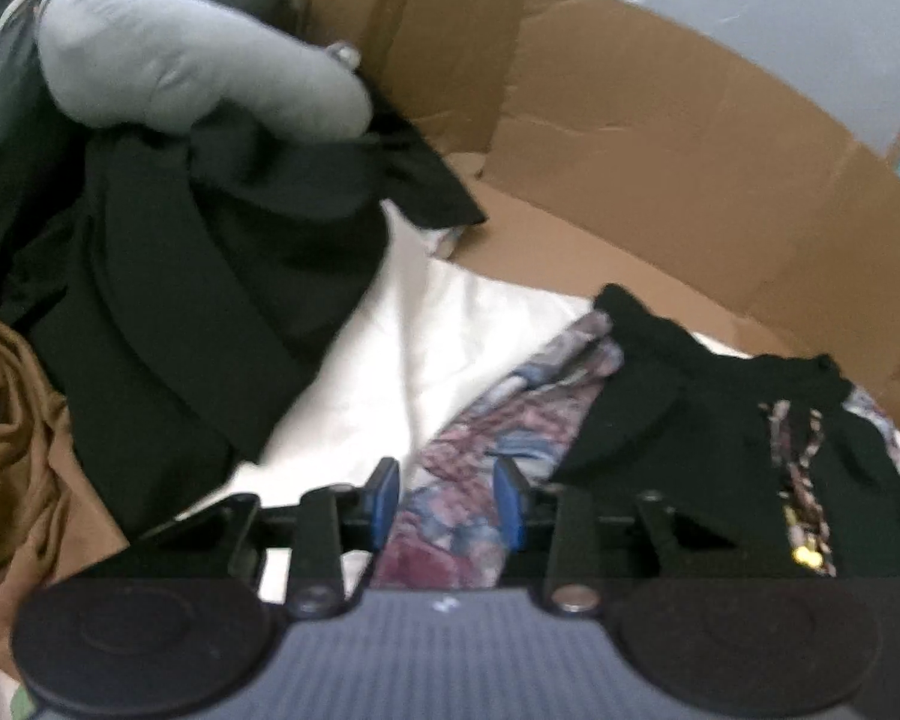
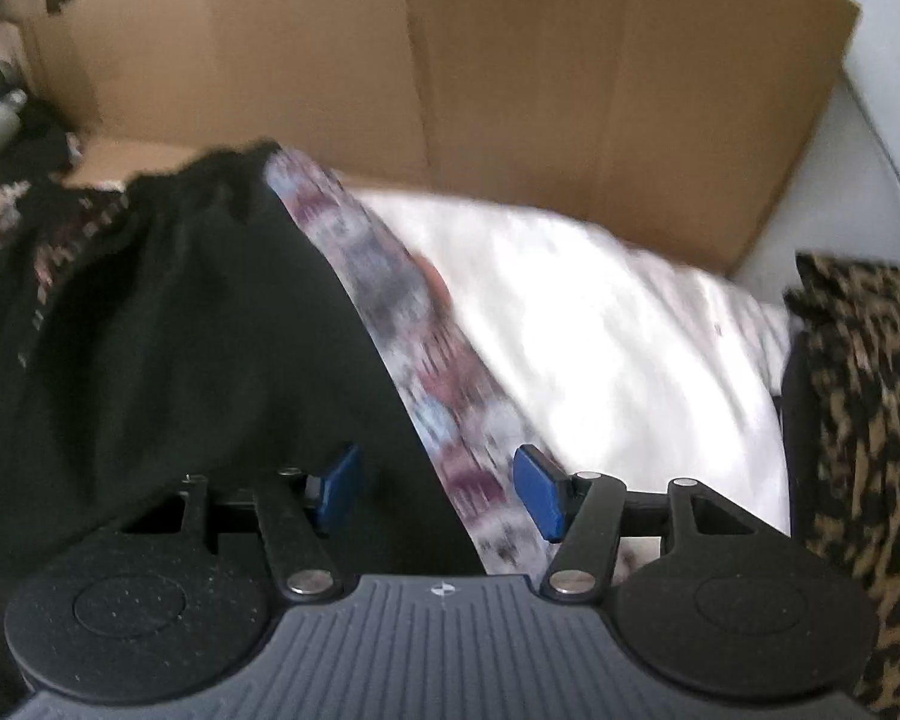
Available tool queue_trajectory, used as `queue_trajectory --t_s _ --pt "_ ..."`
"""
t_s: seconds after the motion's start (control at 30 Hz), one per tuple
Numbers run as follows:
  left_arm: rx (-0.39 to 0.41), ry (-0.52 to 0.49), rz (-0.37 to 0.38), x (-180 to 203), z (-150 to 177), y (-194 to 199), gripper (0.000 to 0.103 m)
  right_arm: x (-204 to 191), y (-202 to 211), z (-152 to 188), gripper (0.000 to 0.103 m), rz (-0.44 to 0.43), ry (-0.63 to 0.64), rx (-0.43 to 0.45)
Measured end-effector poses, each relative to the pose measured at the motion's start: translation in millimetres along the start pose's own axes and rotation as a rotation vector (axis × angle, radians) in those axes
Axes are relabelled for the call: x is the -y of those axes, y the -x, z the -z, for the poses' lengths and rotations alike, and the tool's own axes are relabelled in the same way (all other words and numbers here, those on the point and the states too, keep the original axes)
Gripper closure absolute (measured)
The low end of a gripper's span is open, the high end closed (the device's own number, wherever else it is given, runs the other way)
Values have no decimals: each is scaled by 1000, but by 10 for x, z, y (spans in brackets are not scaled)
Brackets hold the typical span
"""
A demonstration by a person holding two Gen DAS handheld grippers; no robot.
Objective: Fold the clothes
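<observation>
A black garment with a patterned purple-blue trim (image 1: pixel 708 414) lies on a white sheet (image 1: pixel 378 360). My left gripper (image 1: pixel 450 498) is open, its blue pads on either side of the patterned trim (image 1: pixel 450 516). In the right wrist view the same black garment (image 2: pixel 180 348) lies at the left with its patterned edge (image 2: pixel 402 324) running diagonally. My right gripper (image 2: pixel 438 492) is open over that edge, where black cloth meets the pattern. Both views are blurred.
A brown cardboard box wall (image 1: pixel 660 138) stands behind the sheet; it also shows in the right wrist view (image 2: pixel 450 72). A pile of dark and grey clothes (image 1: pixel 198 180) and a brown cloth (image 1: pixel 12 432) lie at left. A leopard-print cloth (image 2: pixel 864 420) is at right.
</observation>
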State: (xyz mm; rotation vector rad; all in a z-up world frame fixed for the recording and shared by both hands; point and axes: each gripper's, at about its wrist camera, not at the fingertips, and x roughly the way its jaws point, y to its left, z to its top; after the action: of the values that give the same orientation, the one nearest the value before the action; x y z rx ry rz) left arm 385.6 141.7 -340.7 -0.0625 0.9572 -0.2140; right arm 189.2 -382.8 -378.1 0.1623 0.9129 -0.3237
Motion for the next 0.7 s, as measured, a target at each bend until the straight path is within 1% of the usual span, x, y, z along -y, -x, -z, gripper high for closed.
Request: queue_trajectory --t_s 0.07,0.1,0.13,0.17,0.2,0.27,0.33,0.43,0.5,0.6,0.67,0.7 --pt "-15 -19 34 74 17 -22 68 -23 -6 -81 41 -53 -26 25" --pt "-20 -35 40 113 21 -46 69 -56 -32 -125 43 -75 -19 23" --pt "-25 -52 42 150 24 -72 69 -94 -63 -171 53 -94 -7 17" --pt "-30 -69 44 187 26 -98 70 -131 -96 -221 58 -110 7 15" --pt "-36 -80 46 213 28 -129 74 -168 -129 -273 63 -124 23 13" --pt "-50 -91 51 246 42 -198 77 -238 -196 -362 63 -141 56 16" --pt "-53 -102 48 271 46 -258 77 -286 -265 -427 69 -141 79 30" --pt "-65 -89 31 275 35 -375 76 -271 -406 -501 70 -140 38 40" --pt "-85 -77 -17 269 11 -459 84 -269 -515 -515 73 -134 22 30" --pt "-87 -65 -50 275 -18 -487 84 -262 -639 -501 74 -118 15 9" --pt "-80 -74 -79 304 -23 -480 85 -278 -685 -503 77 -71 44 -4" --pt "-77 -79 -90 324 -18 -471 85 -288 -692 -510 83 -43 58 -5"
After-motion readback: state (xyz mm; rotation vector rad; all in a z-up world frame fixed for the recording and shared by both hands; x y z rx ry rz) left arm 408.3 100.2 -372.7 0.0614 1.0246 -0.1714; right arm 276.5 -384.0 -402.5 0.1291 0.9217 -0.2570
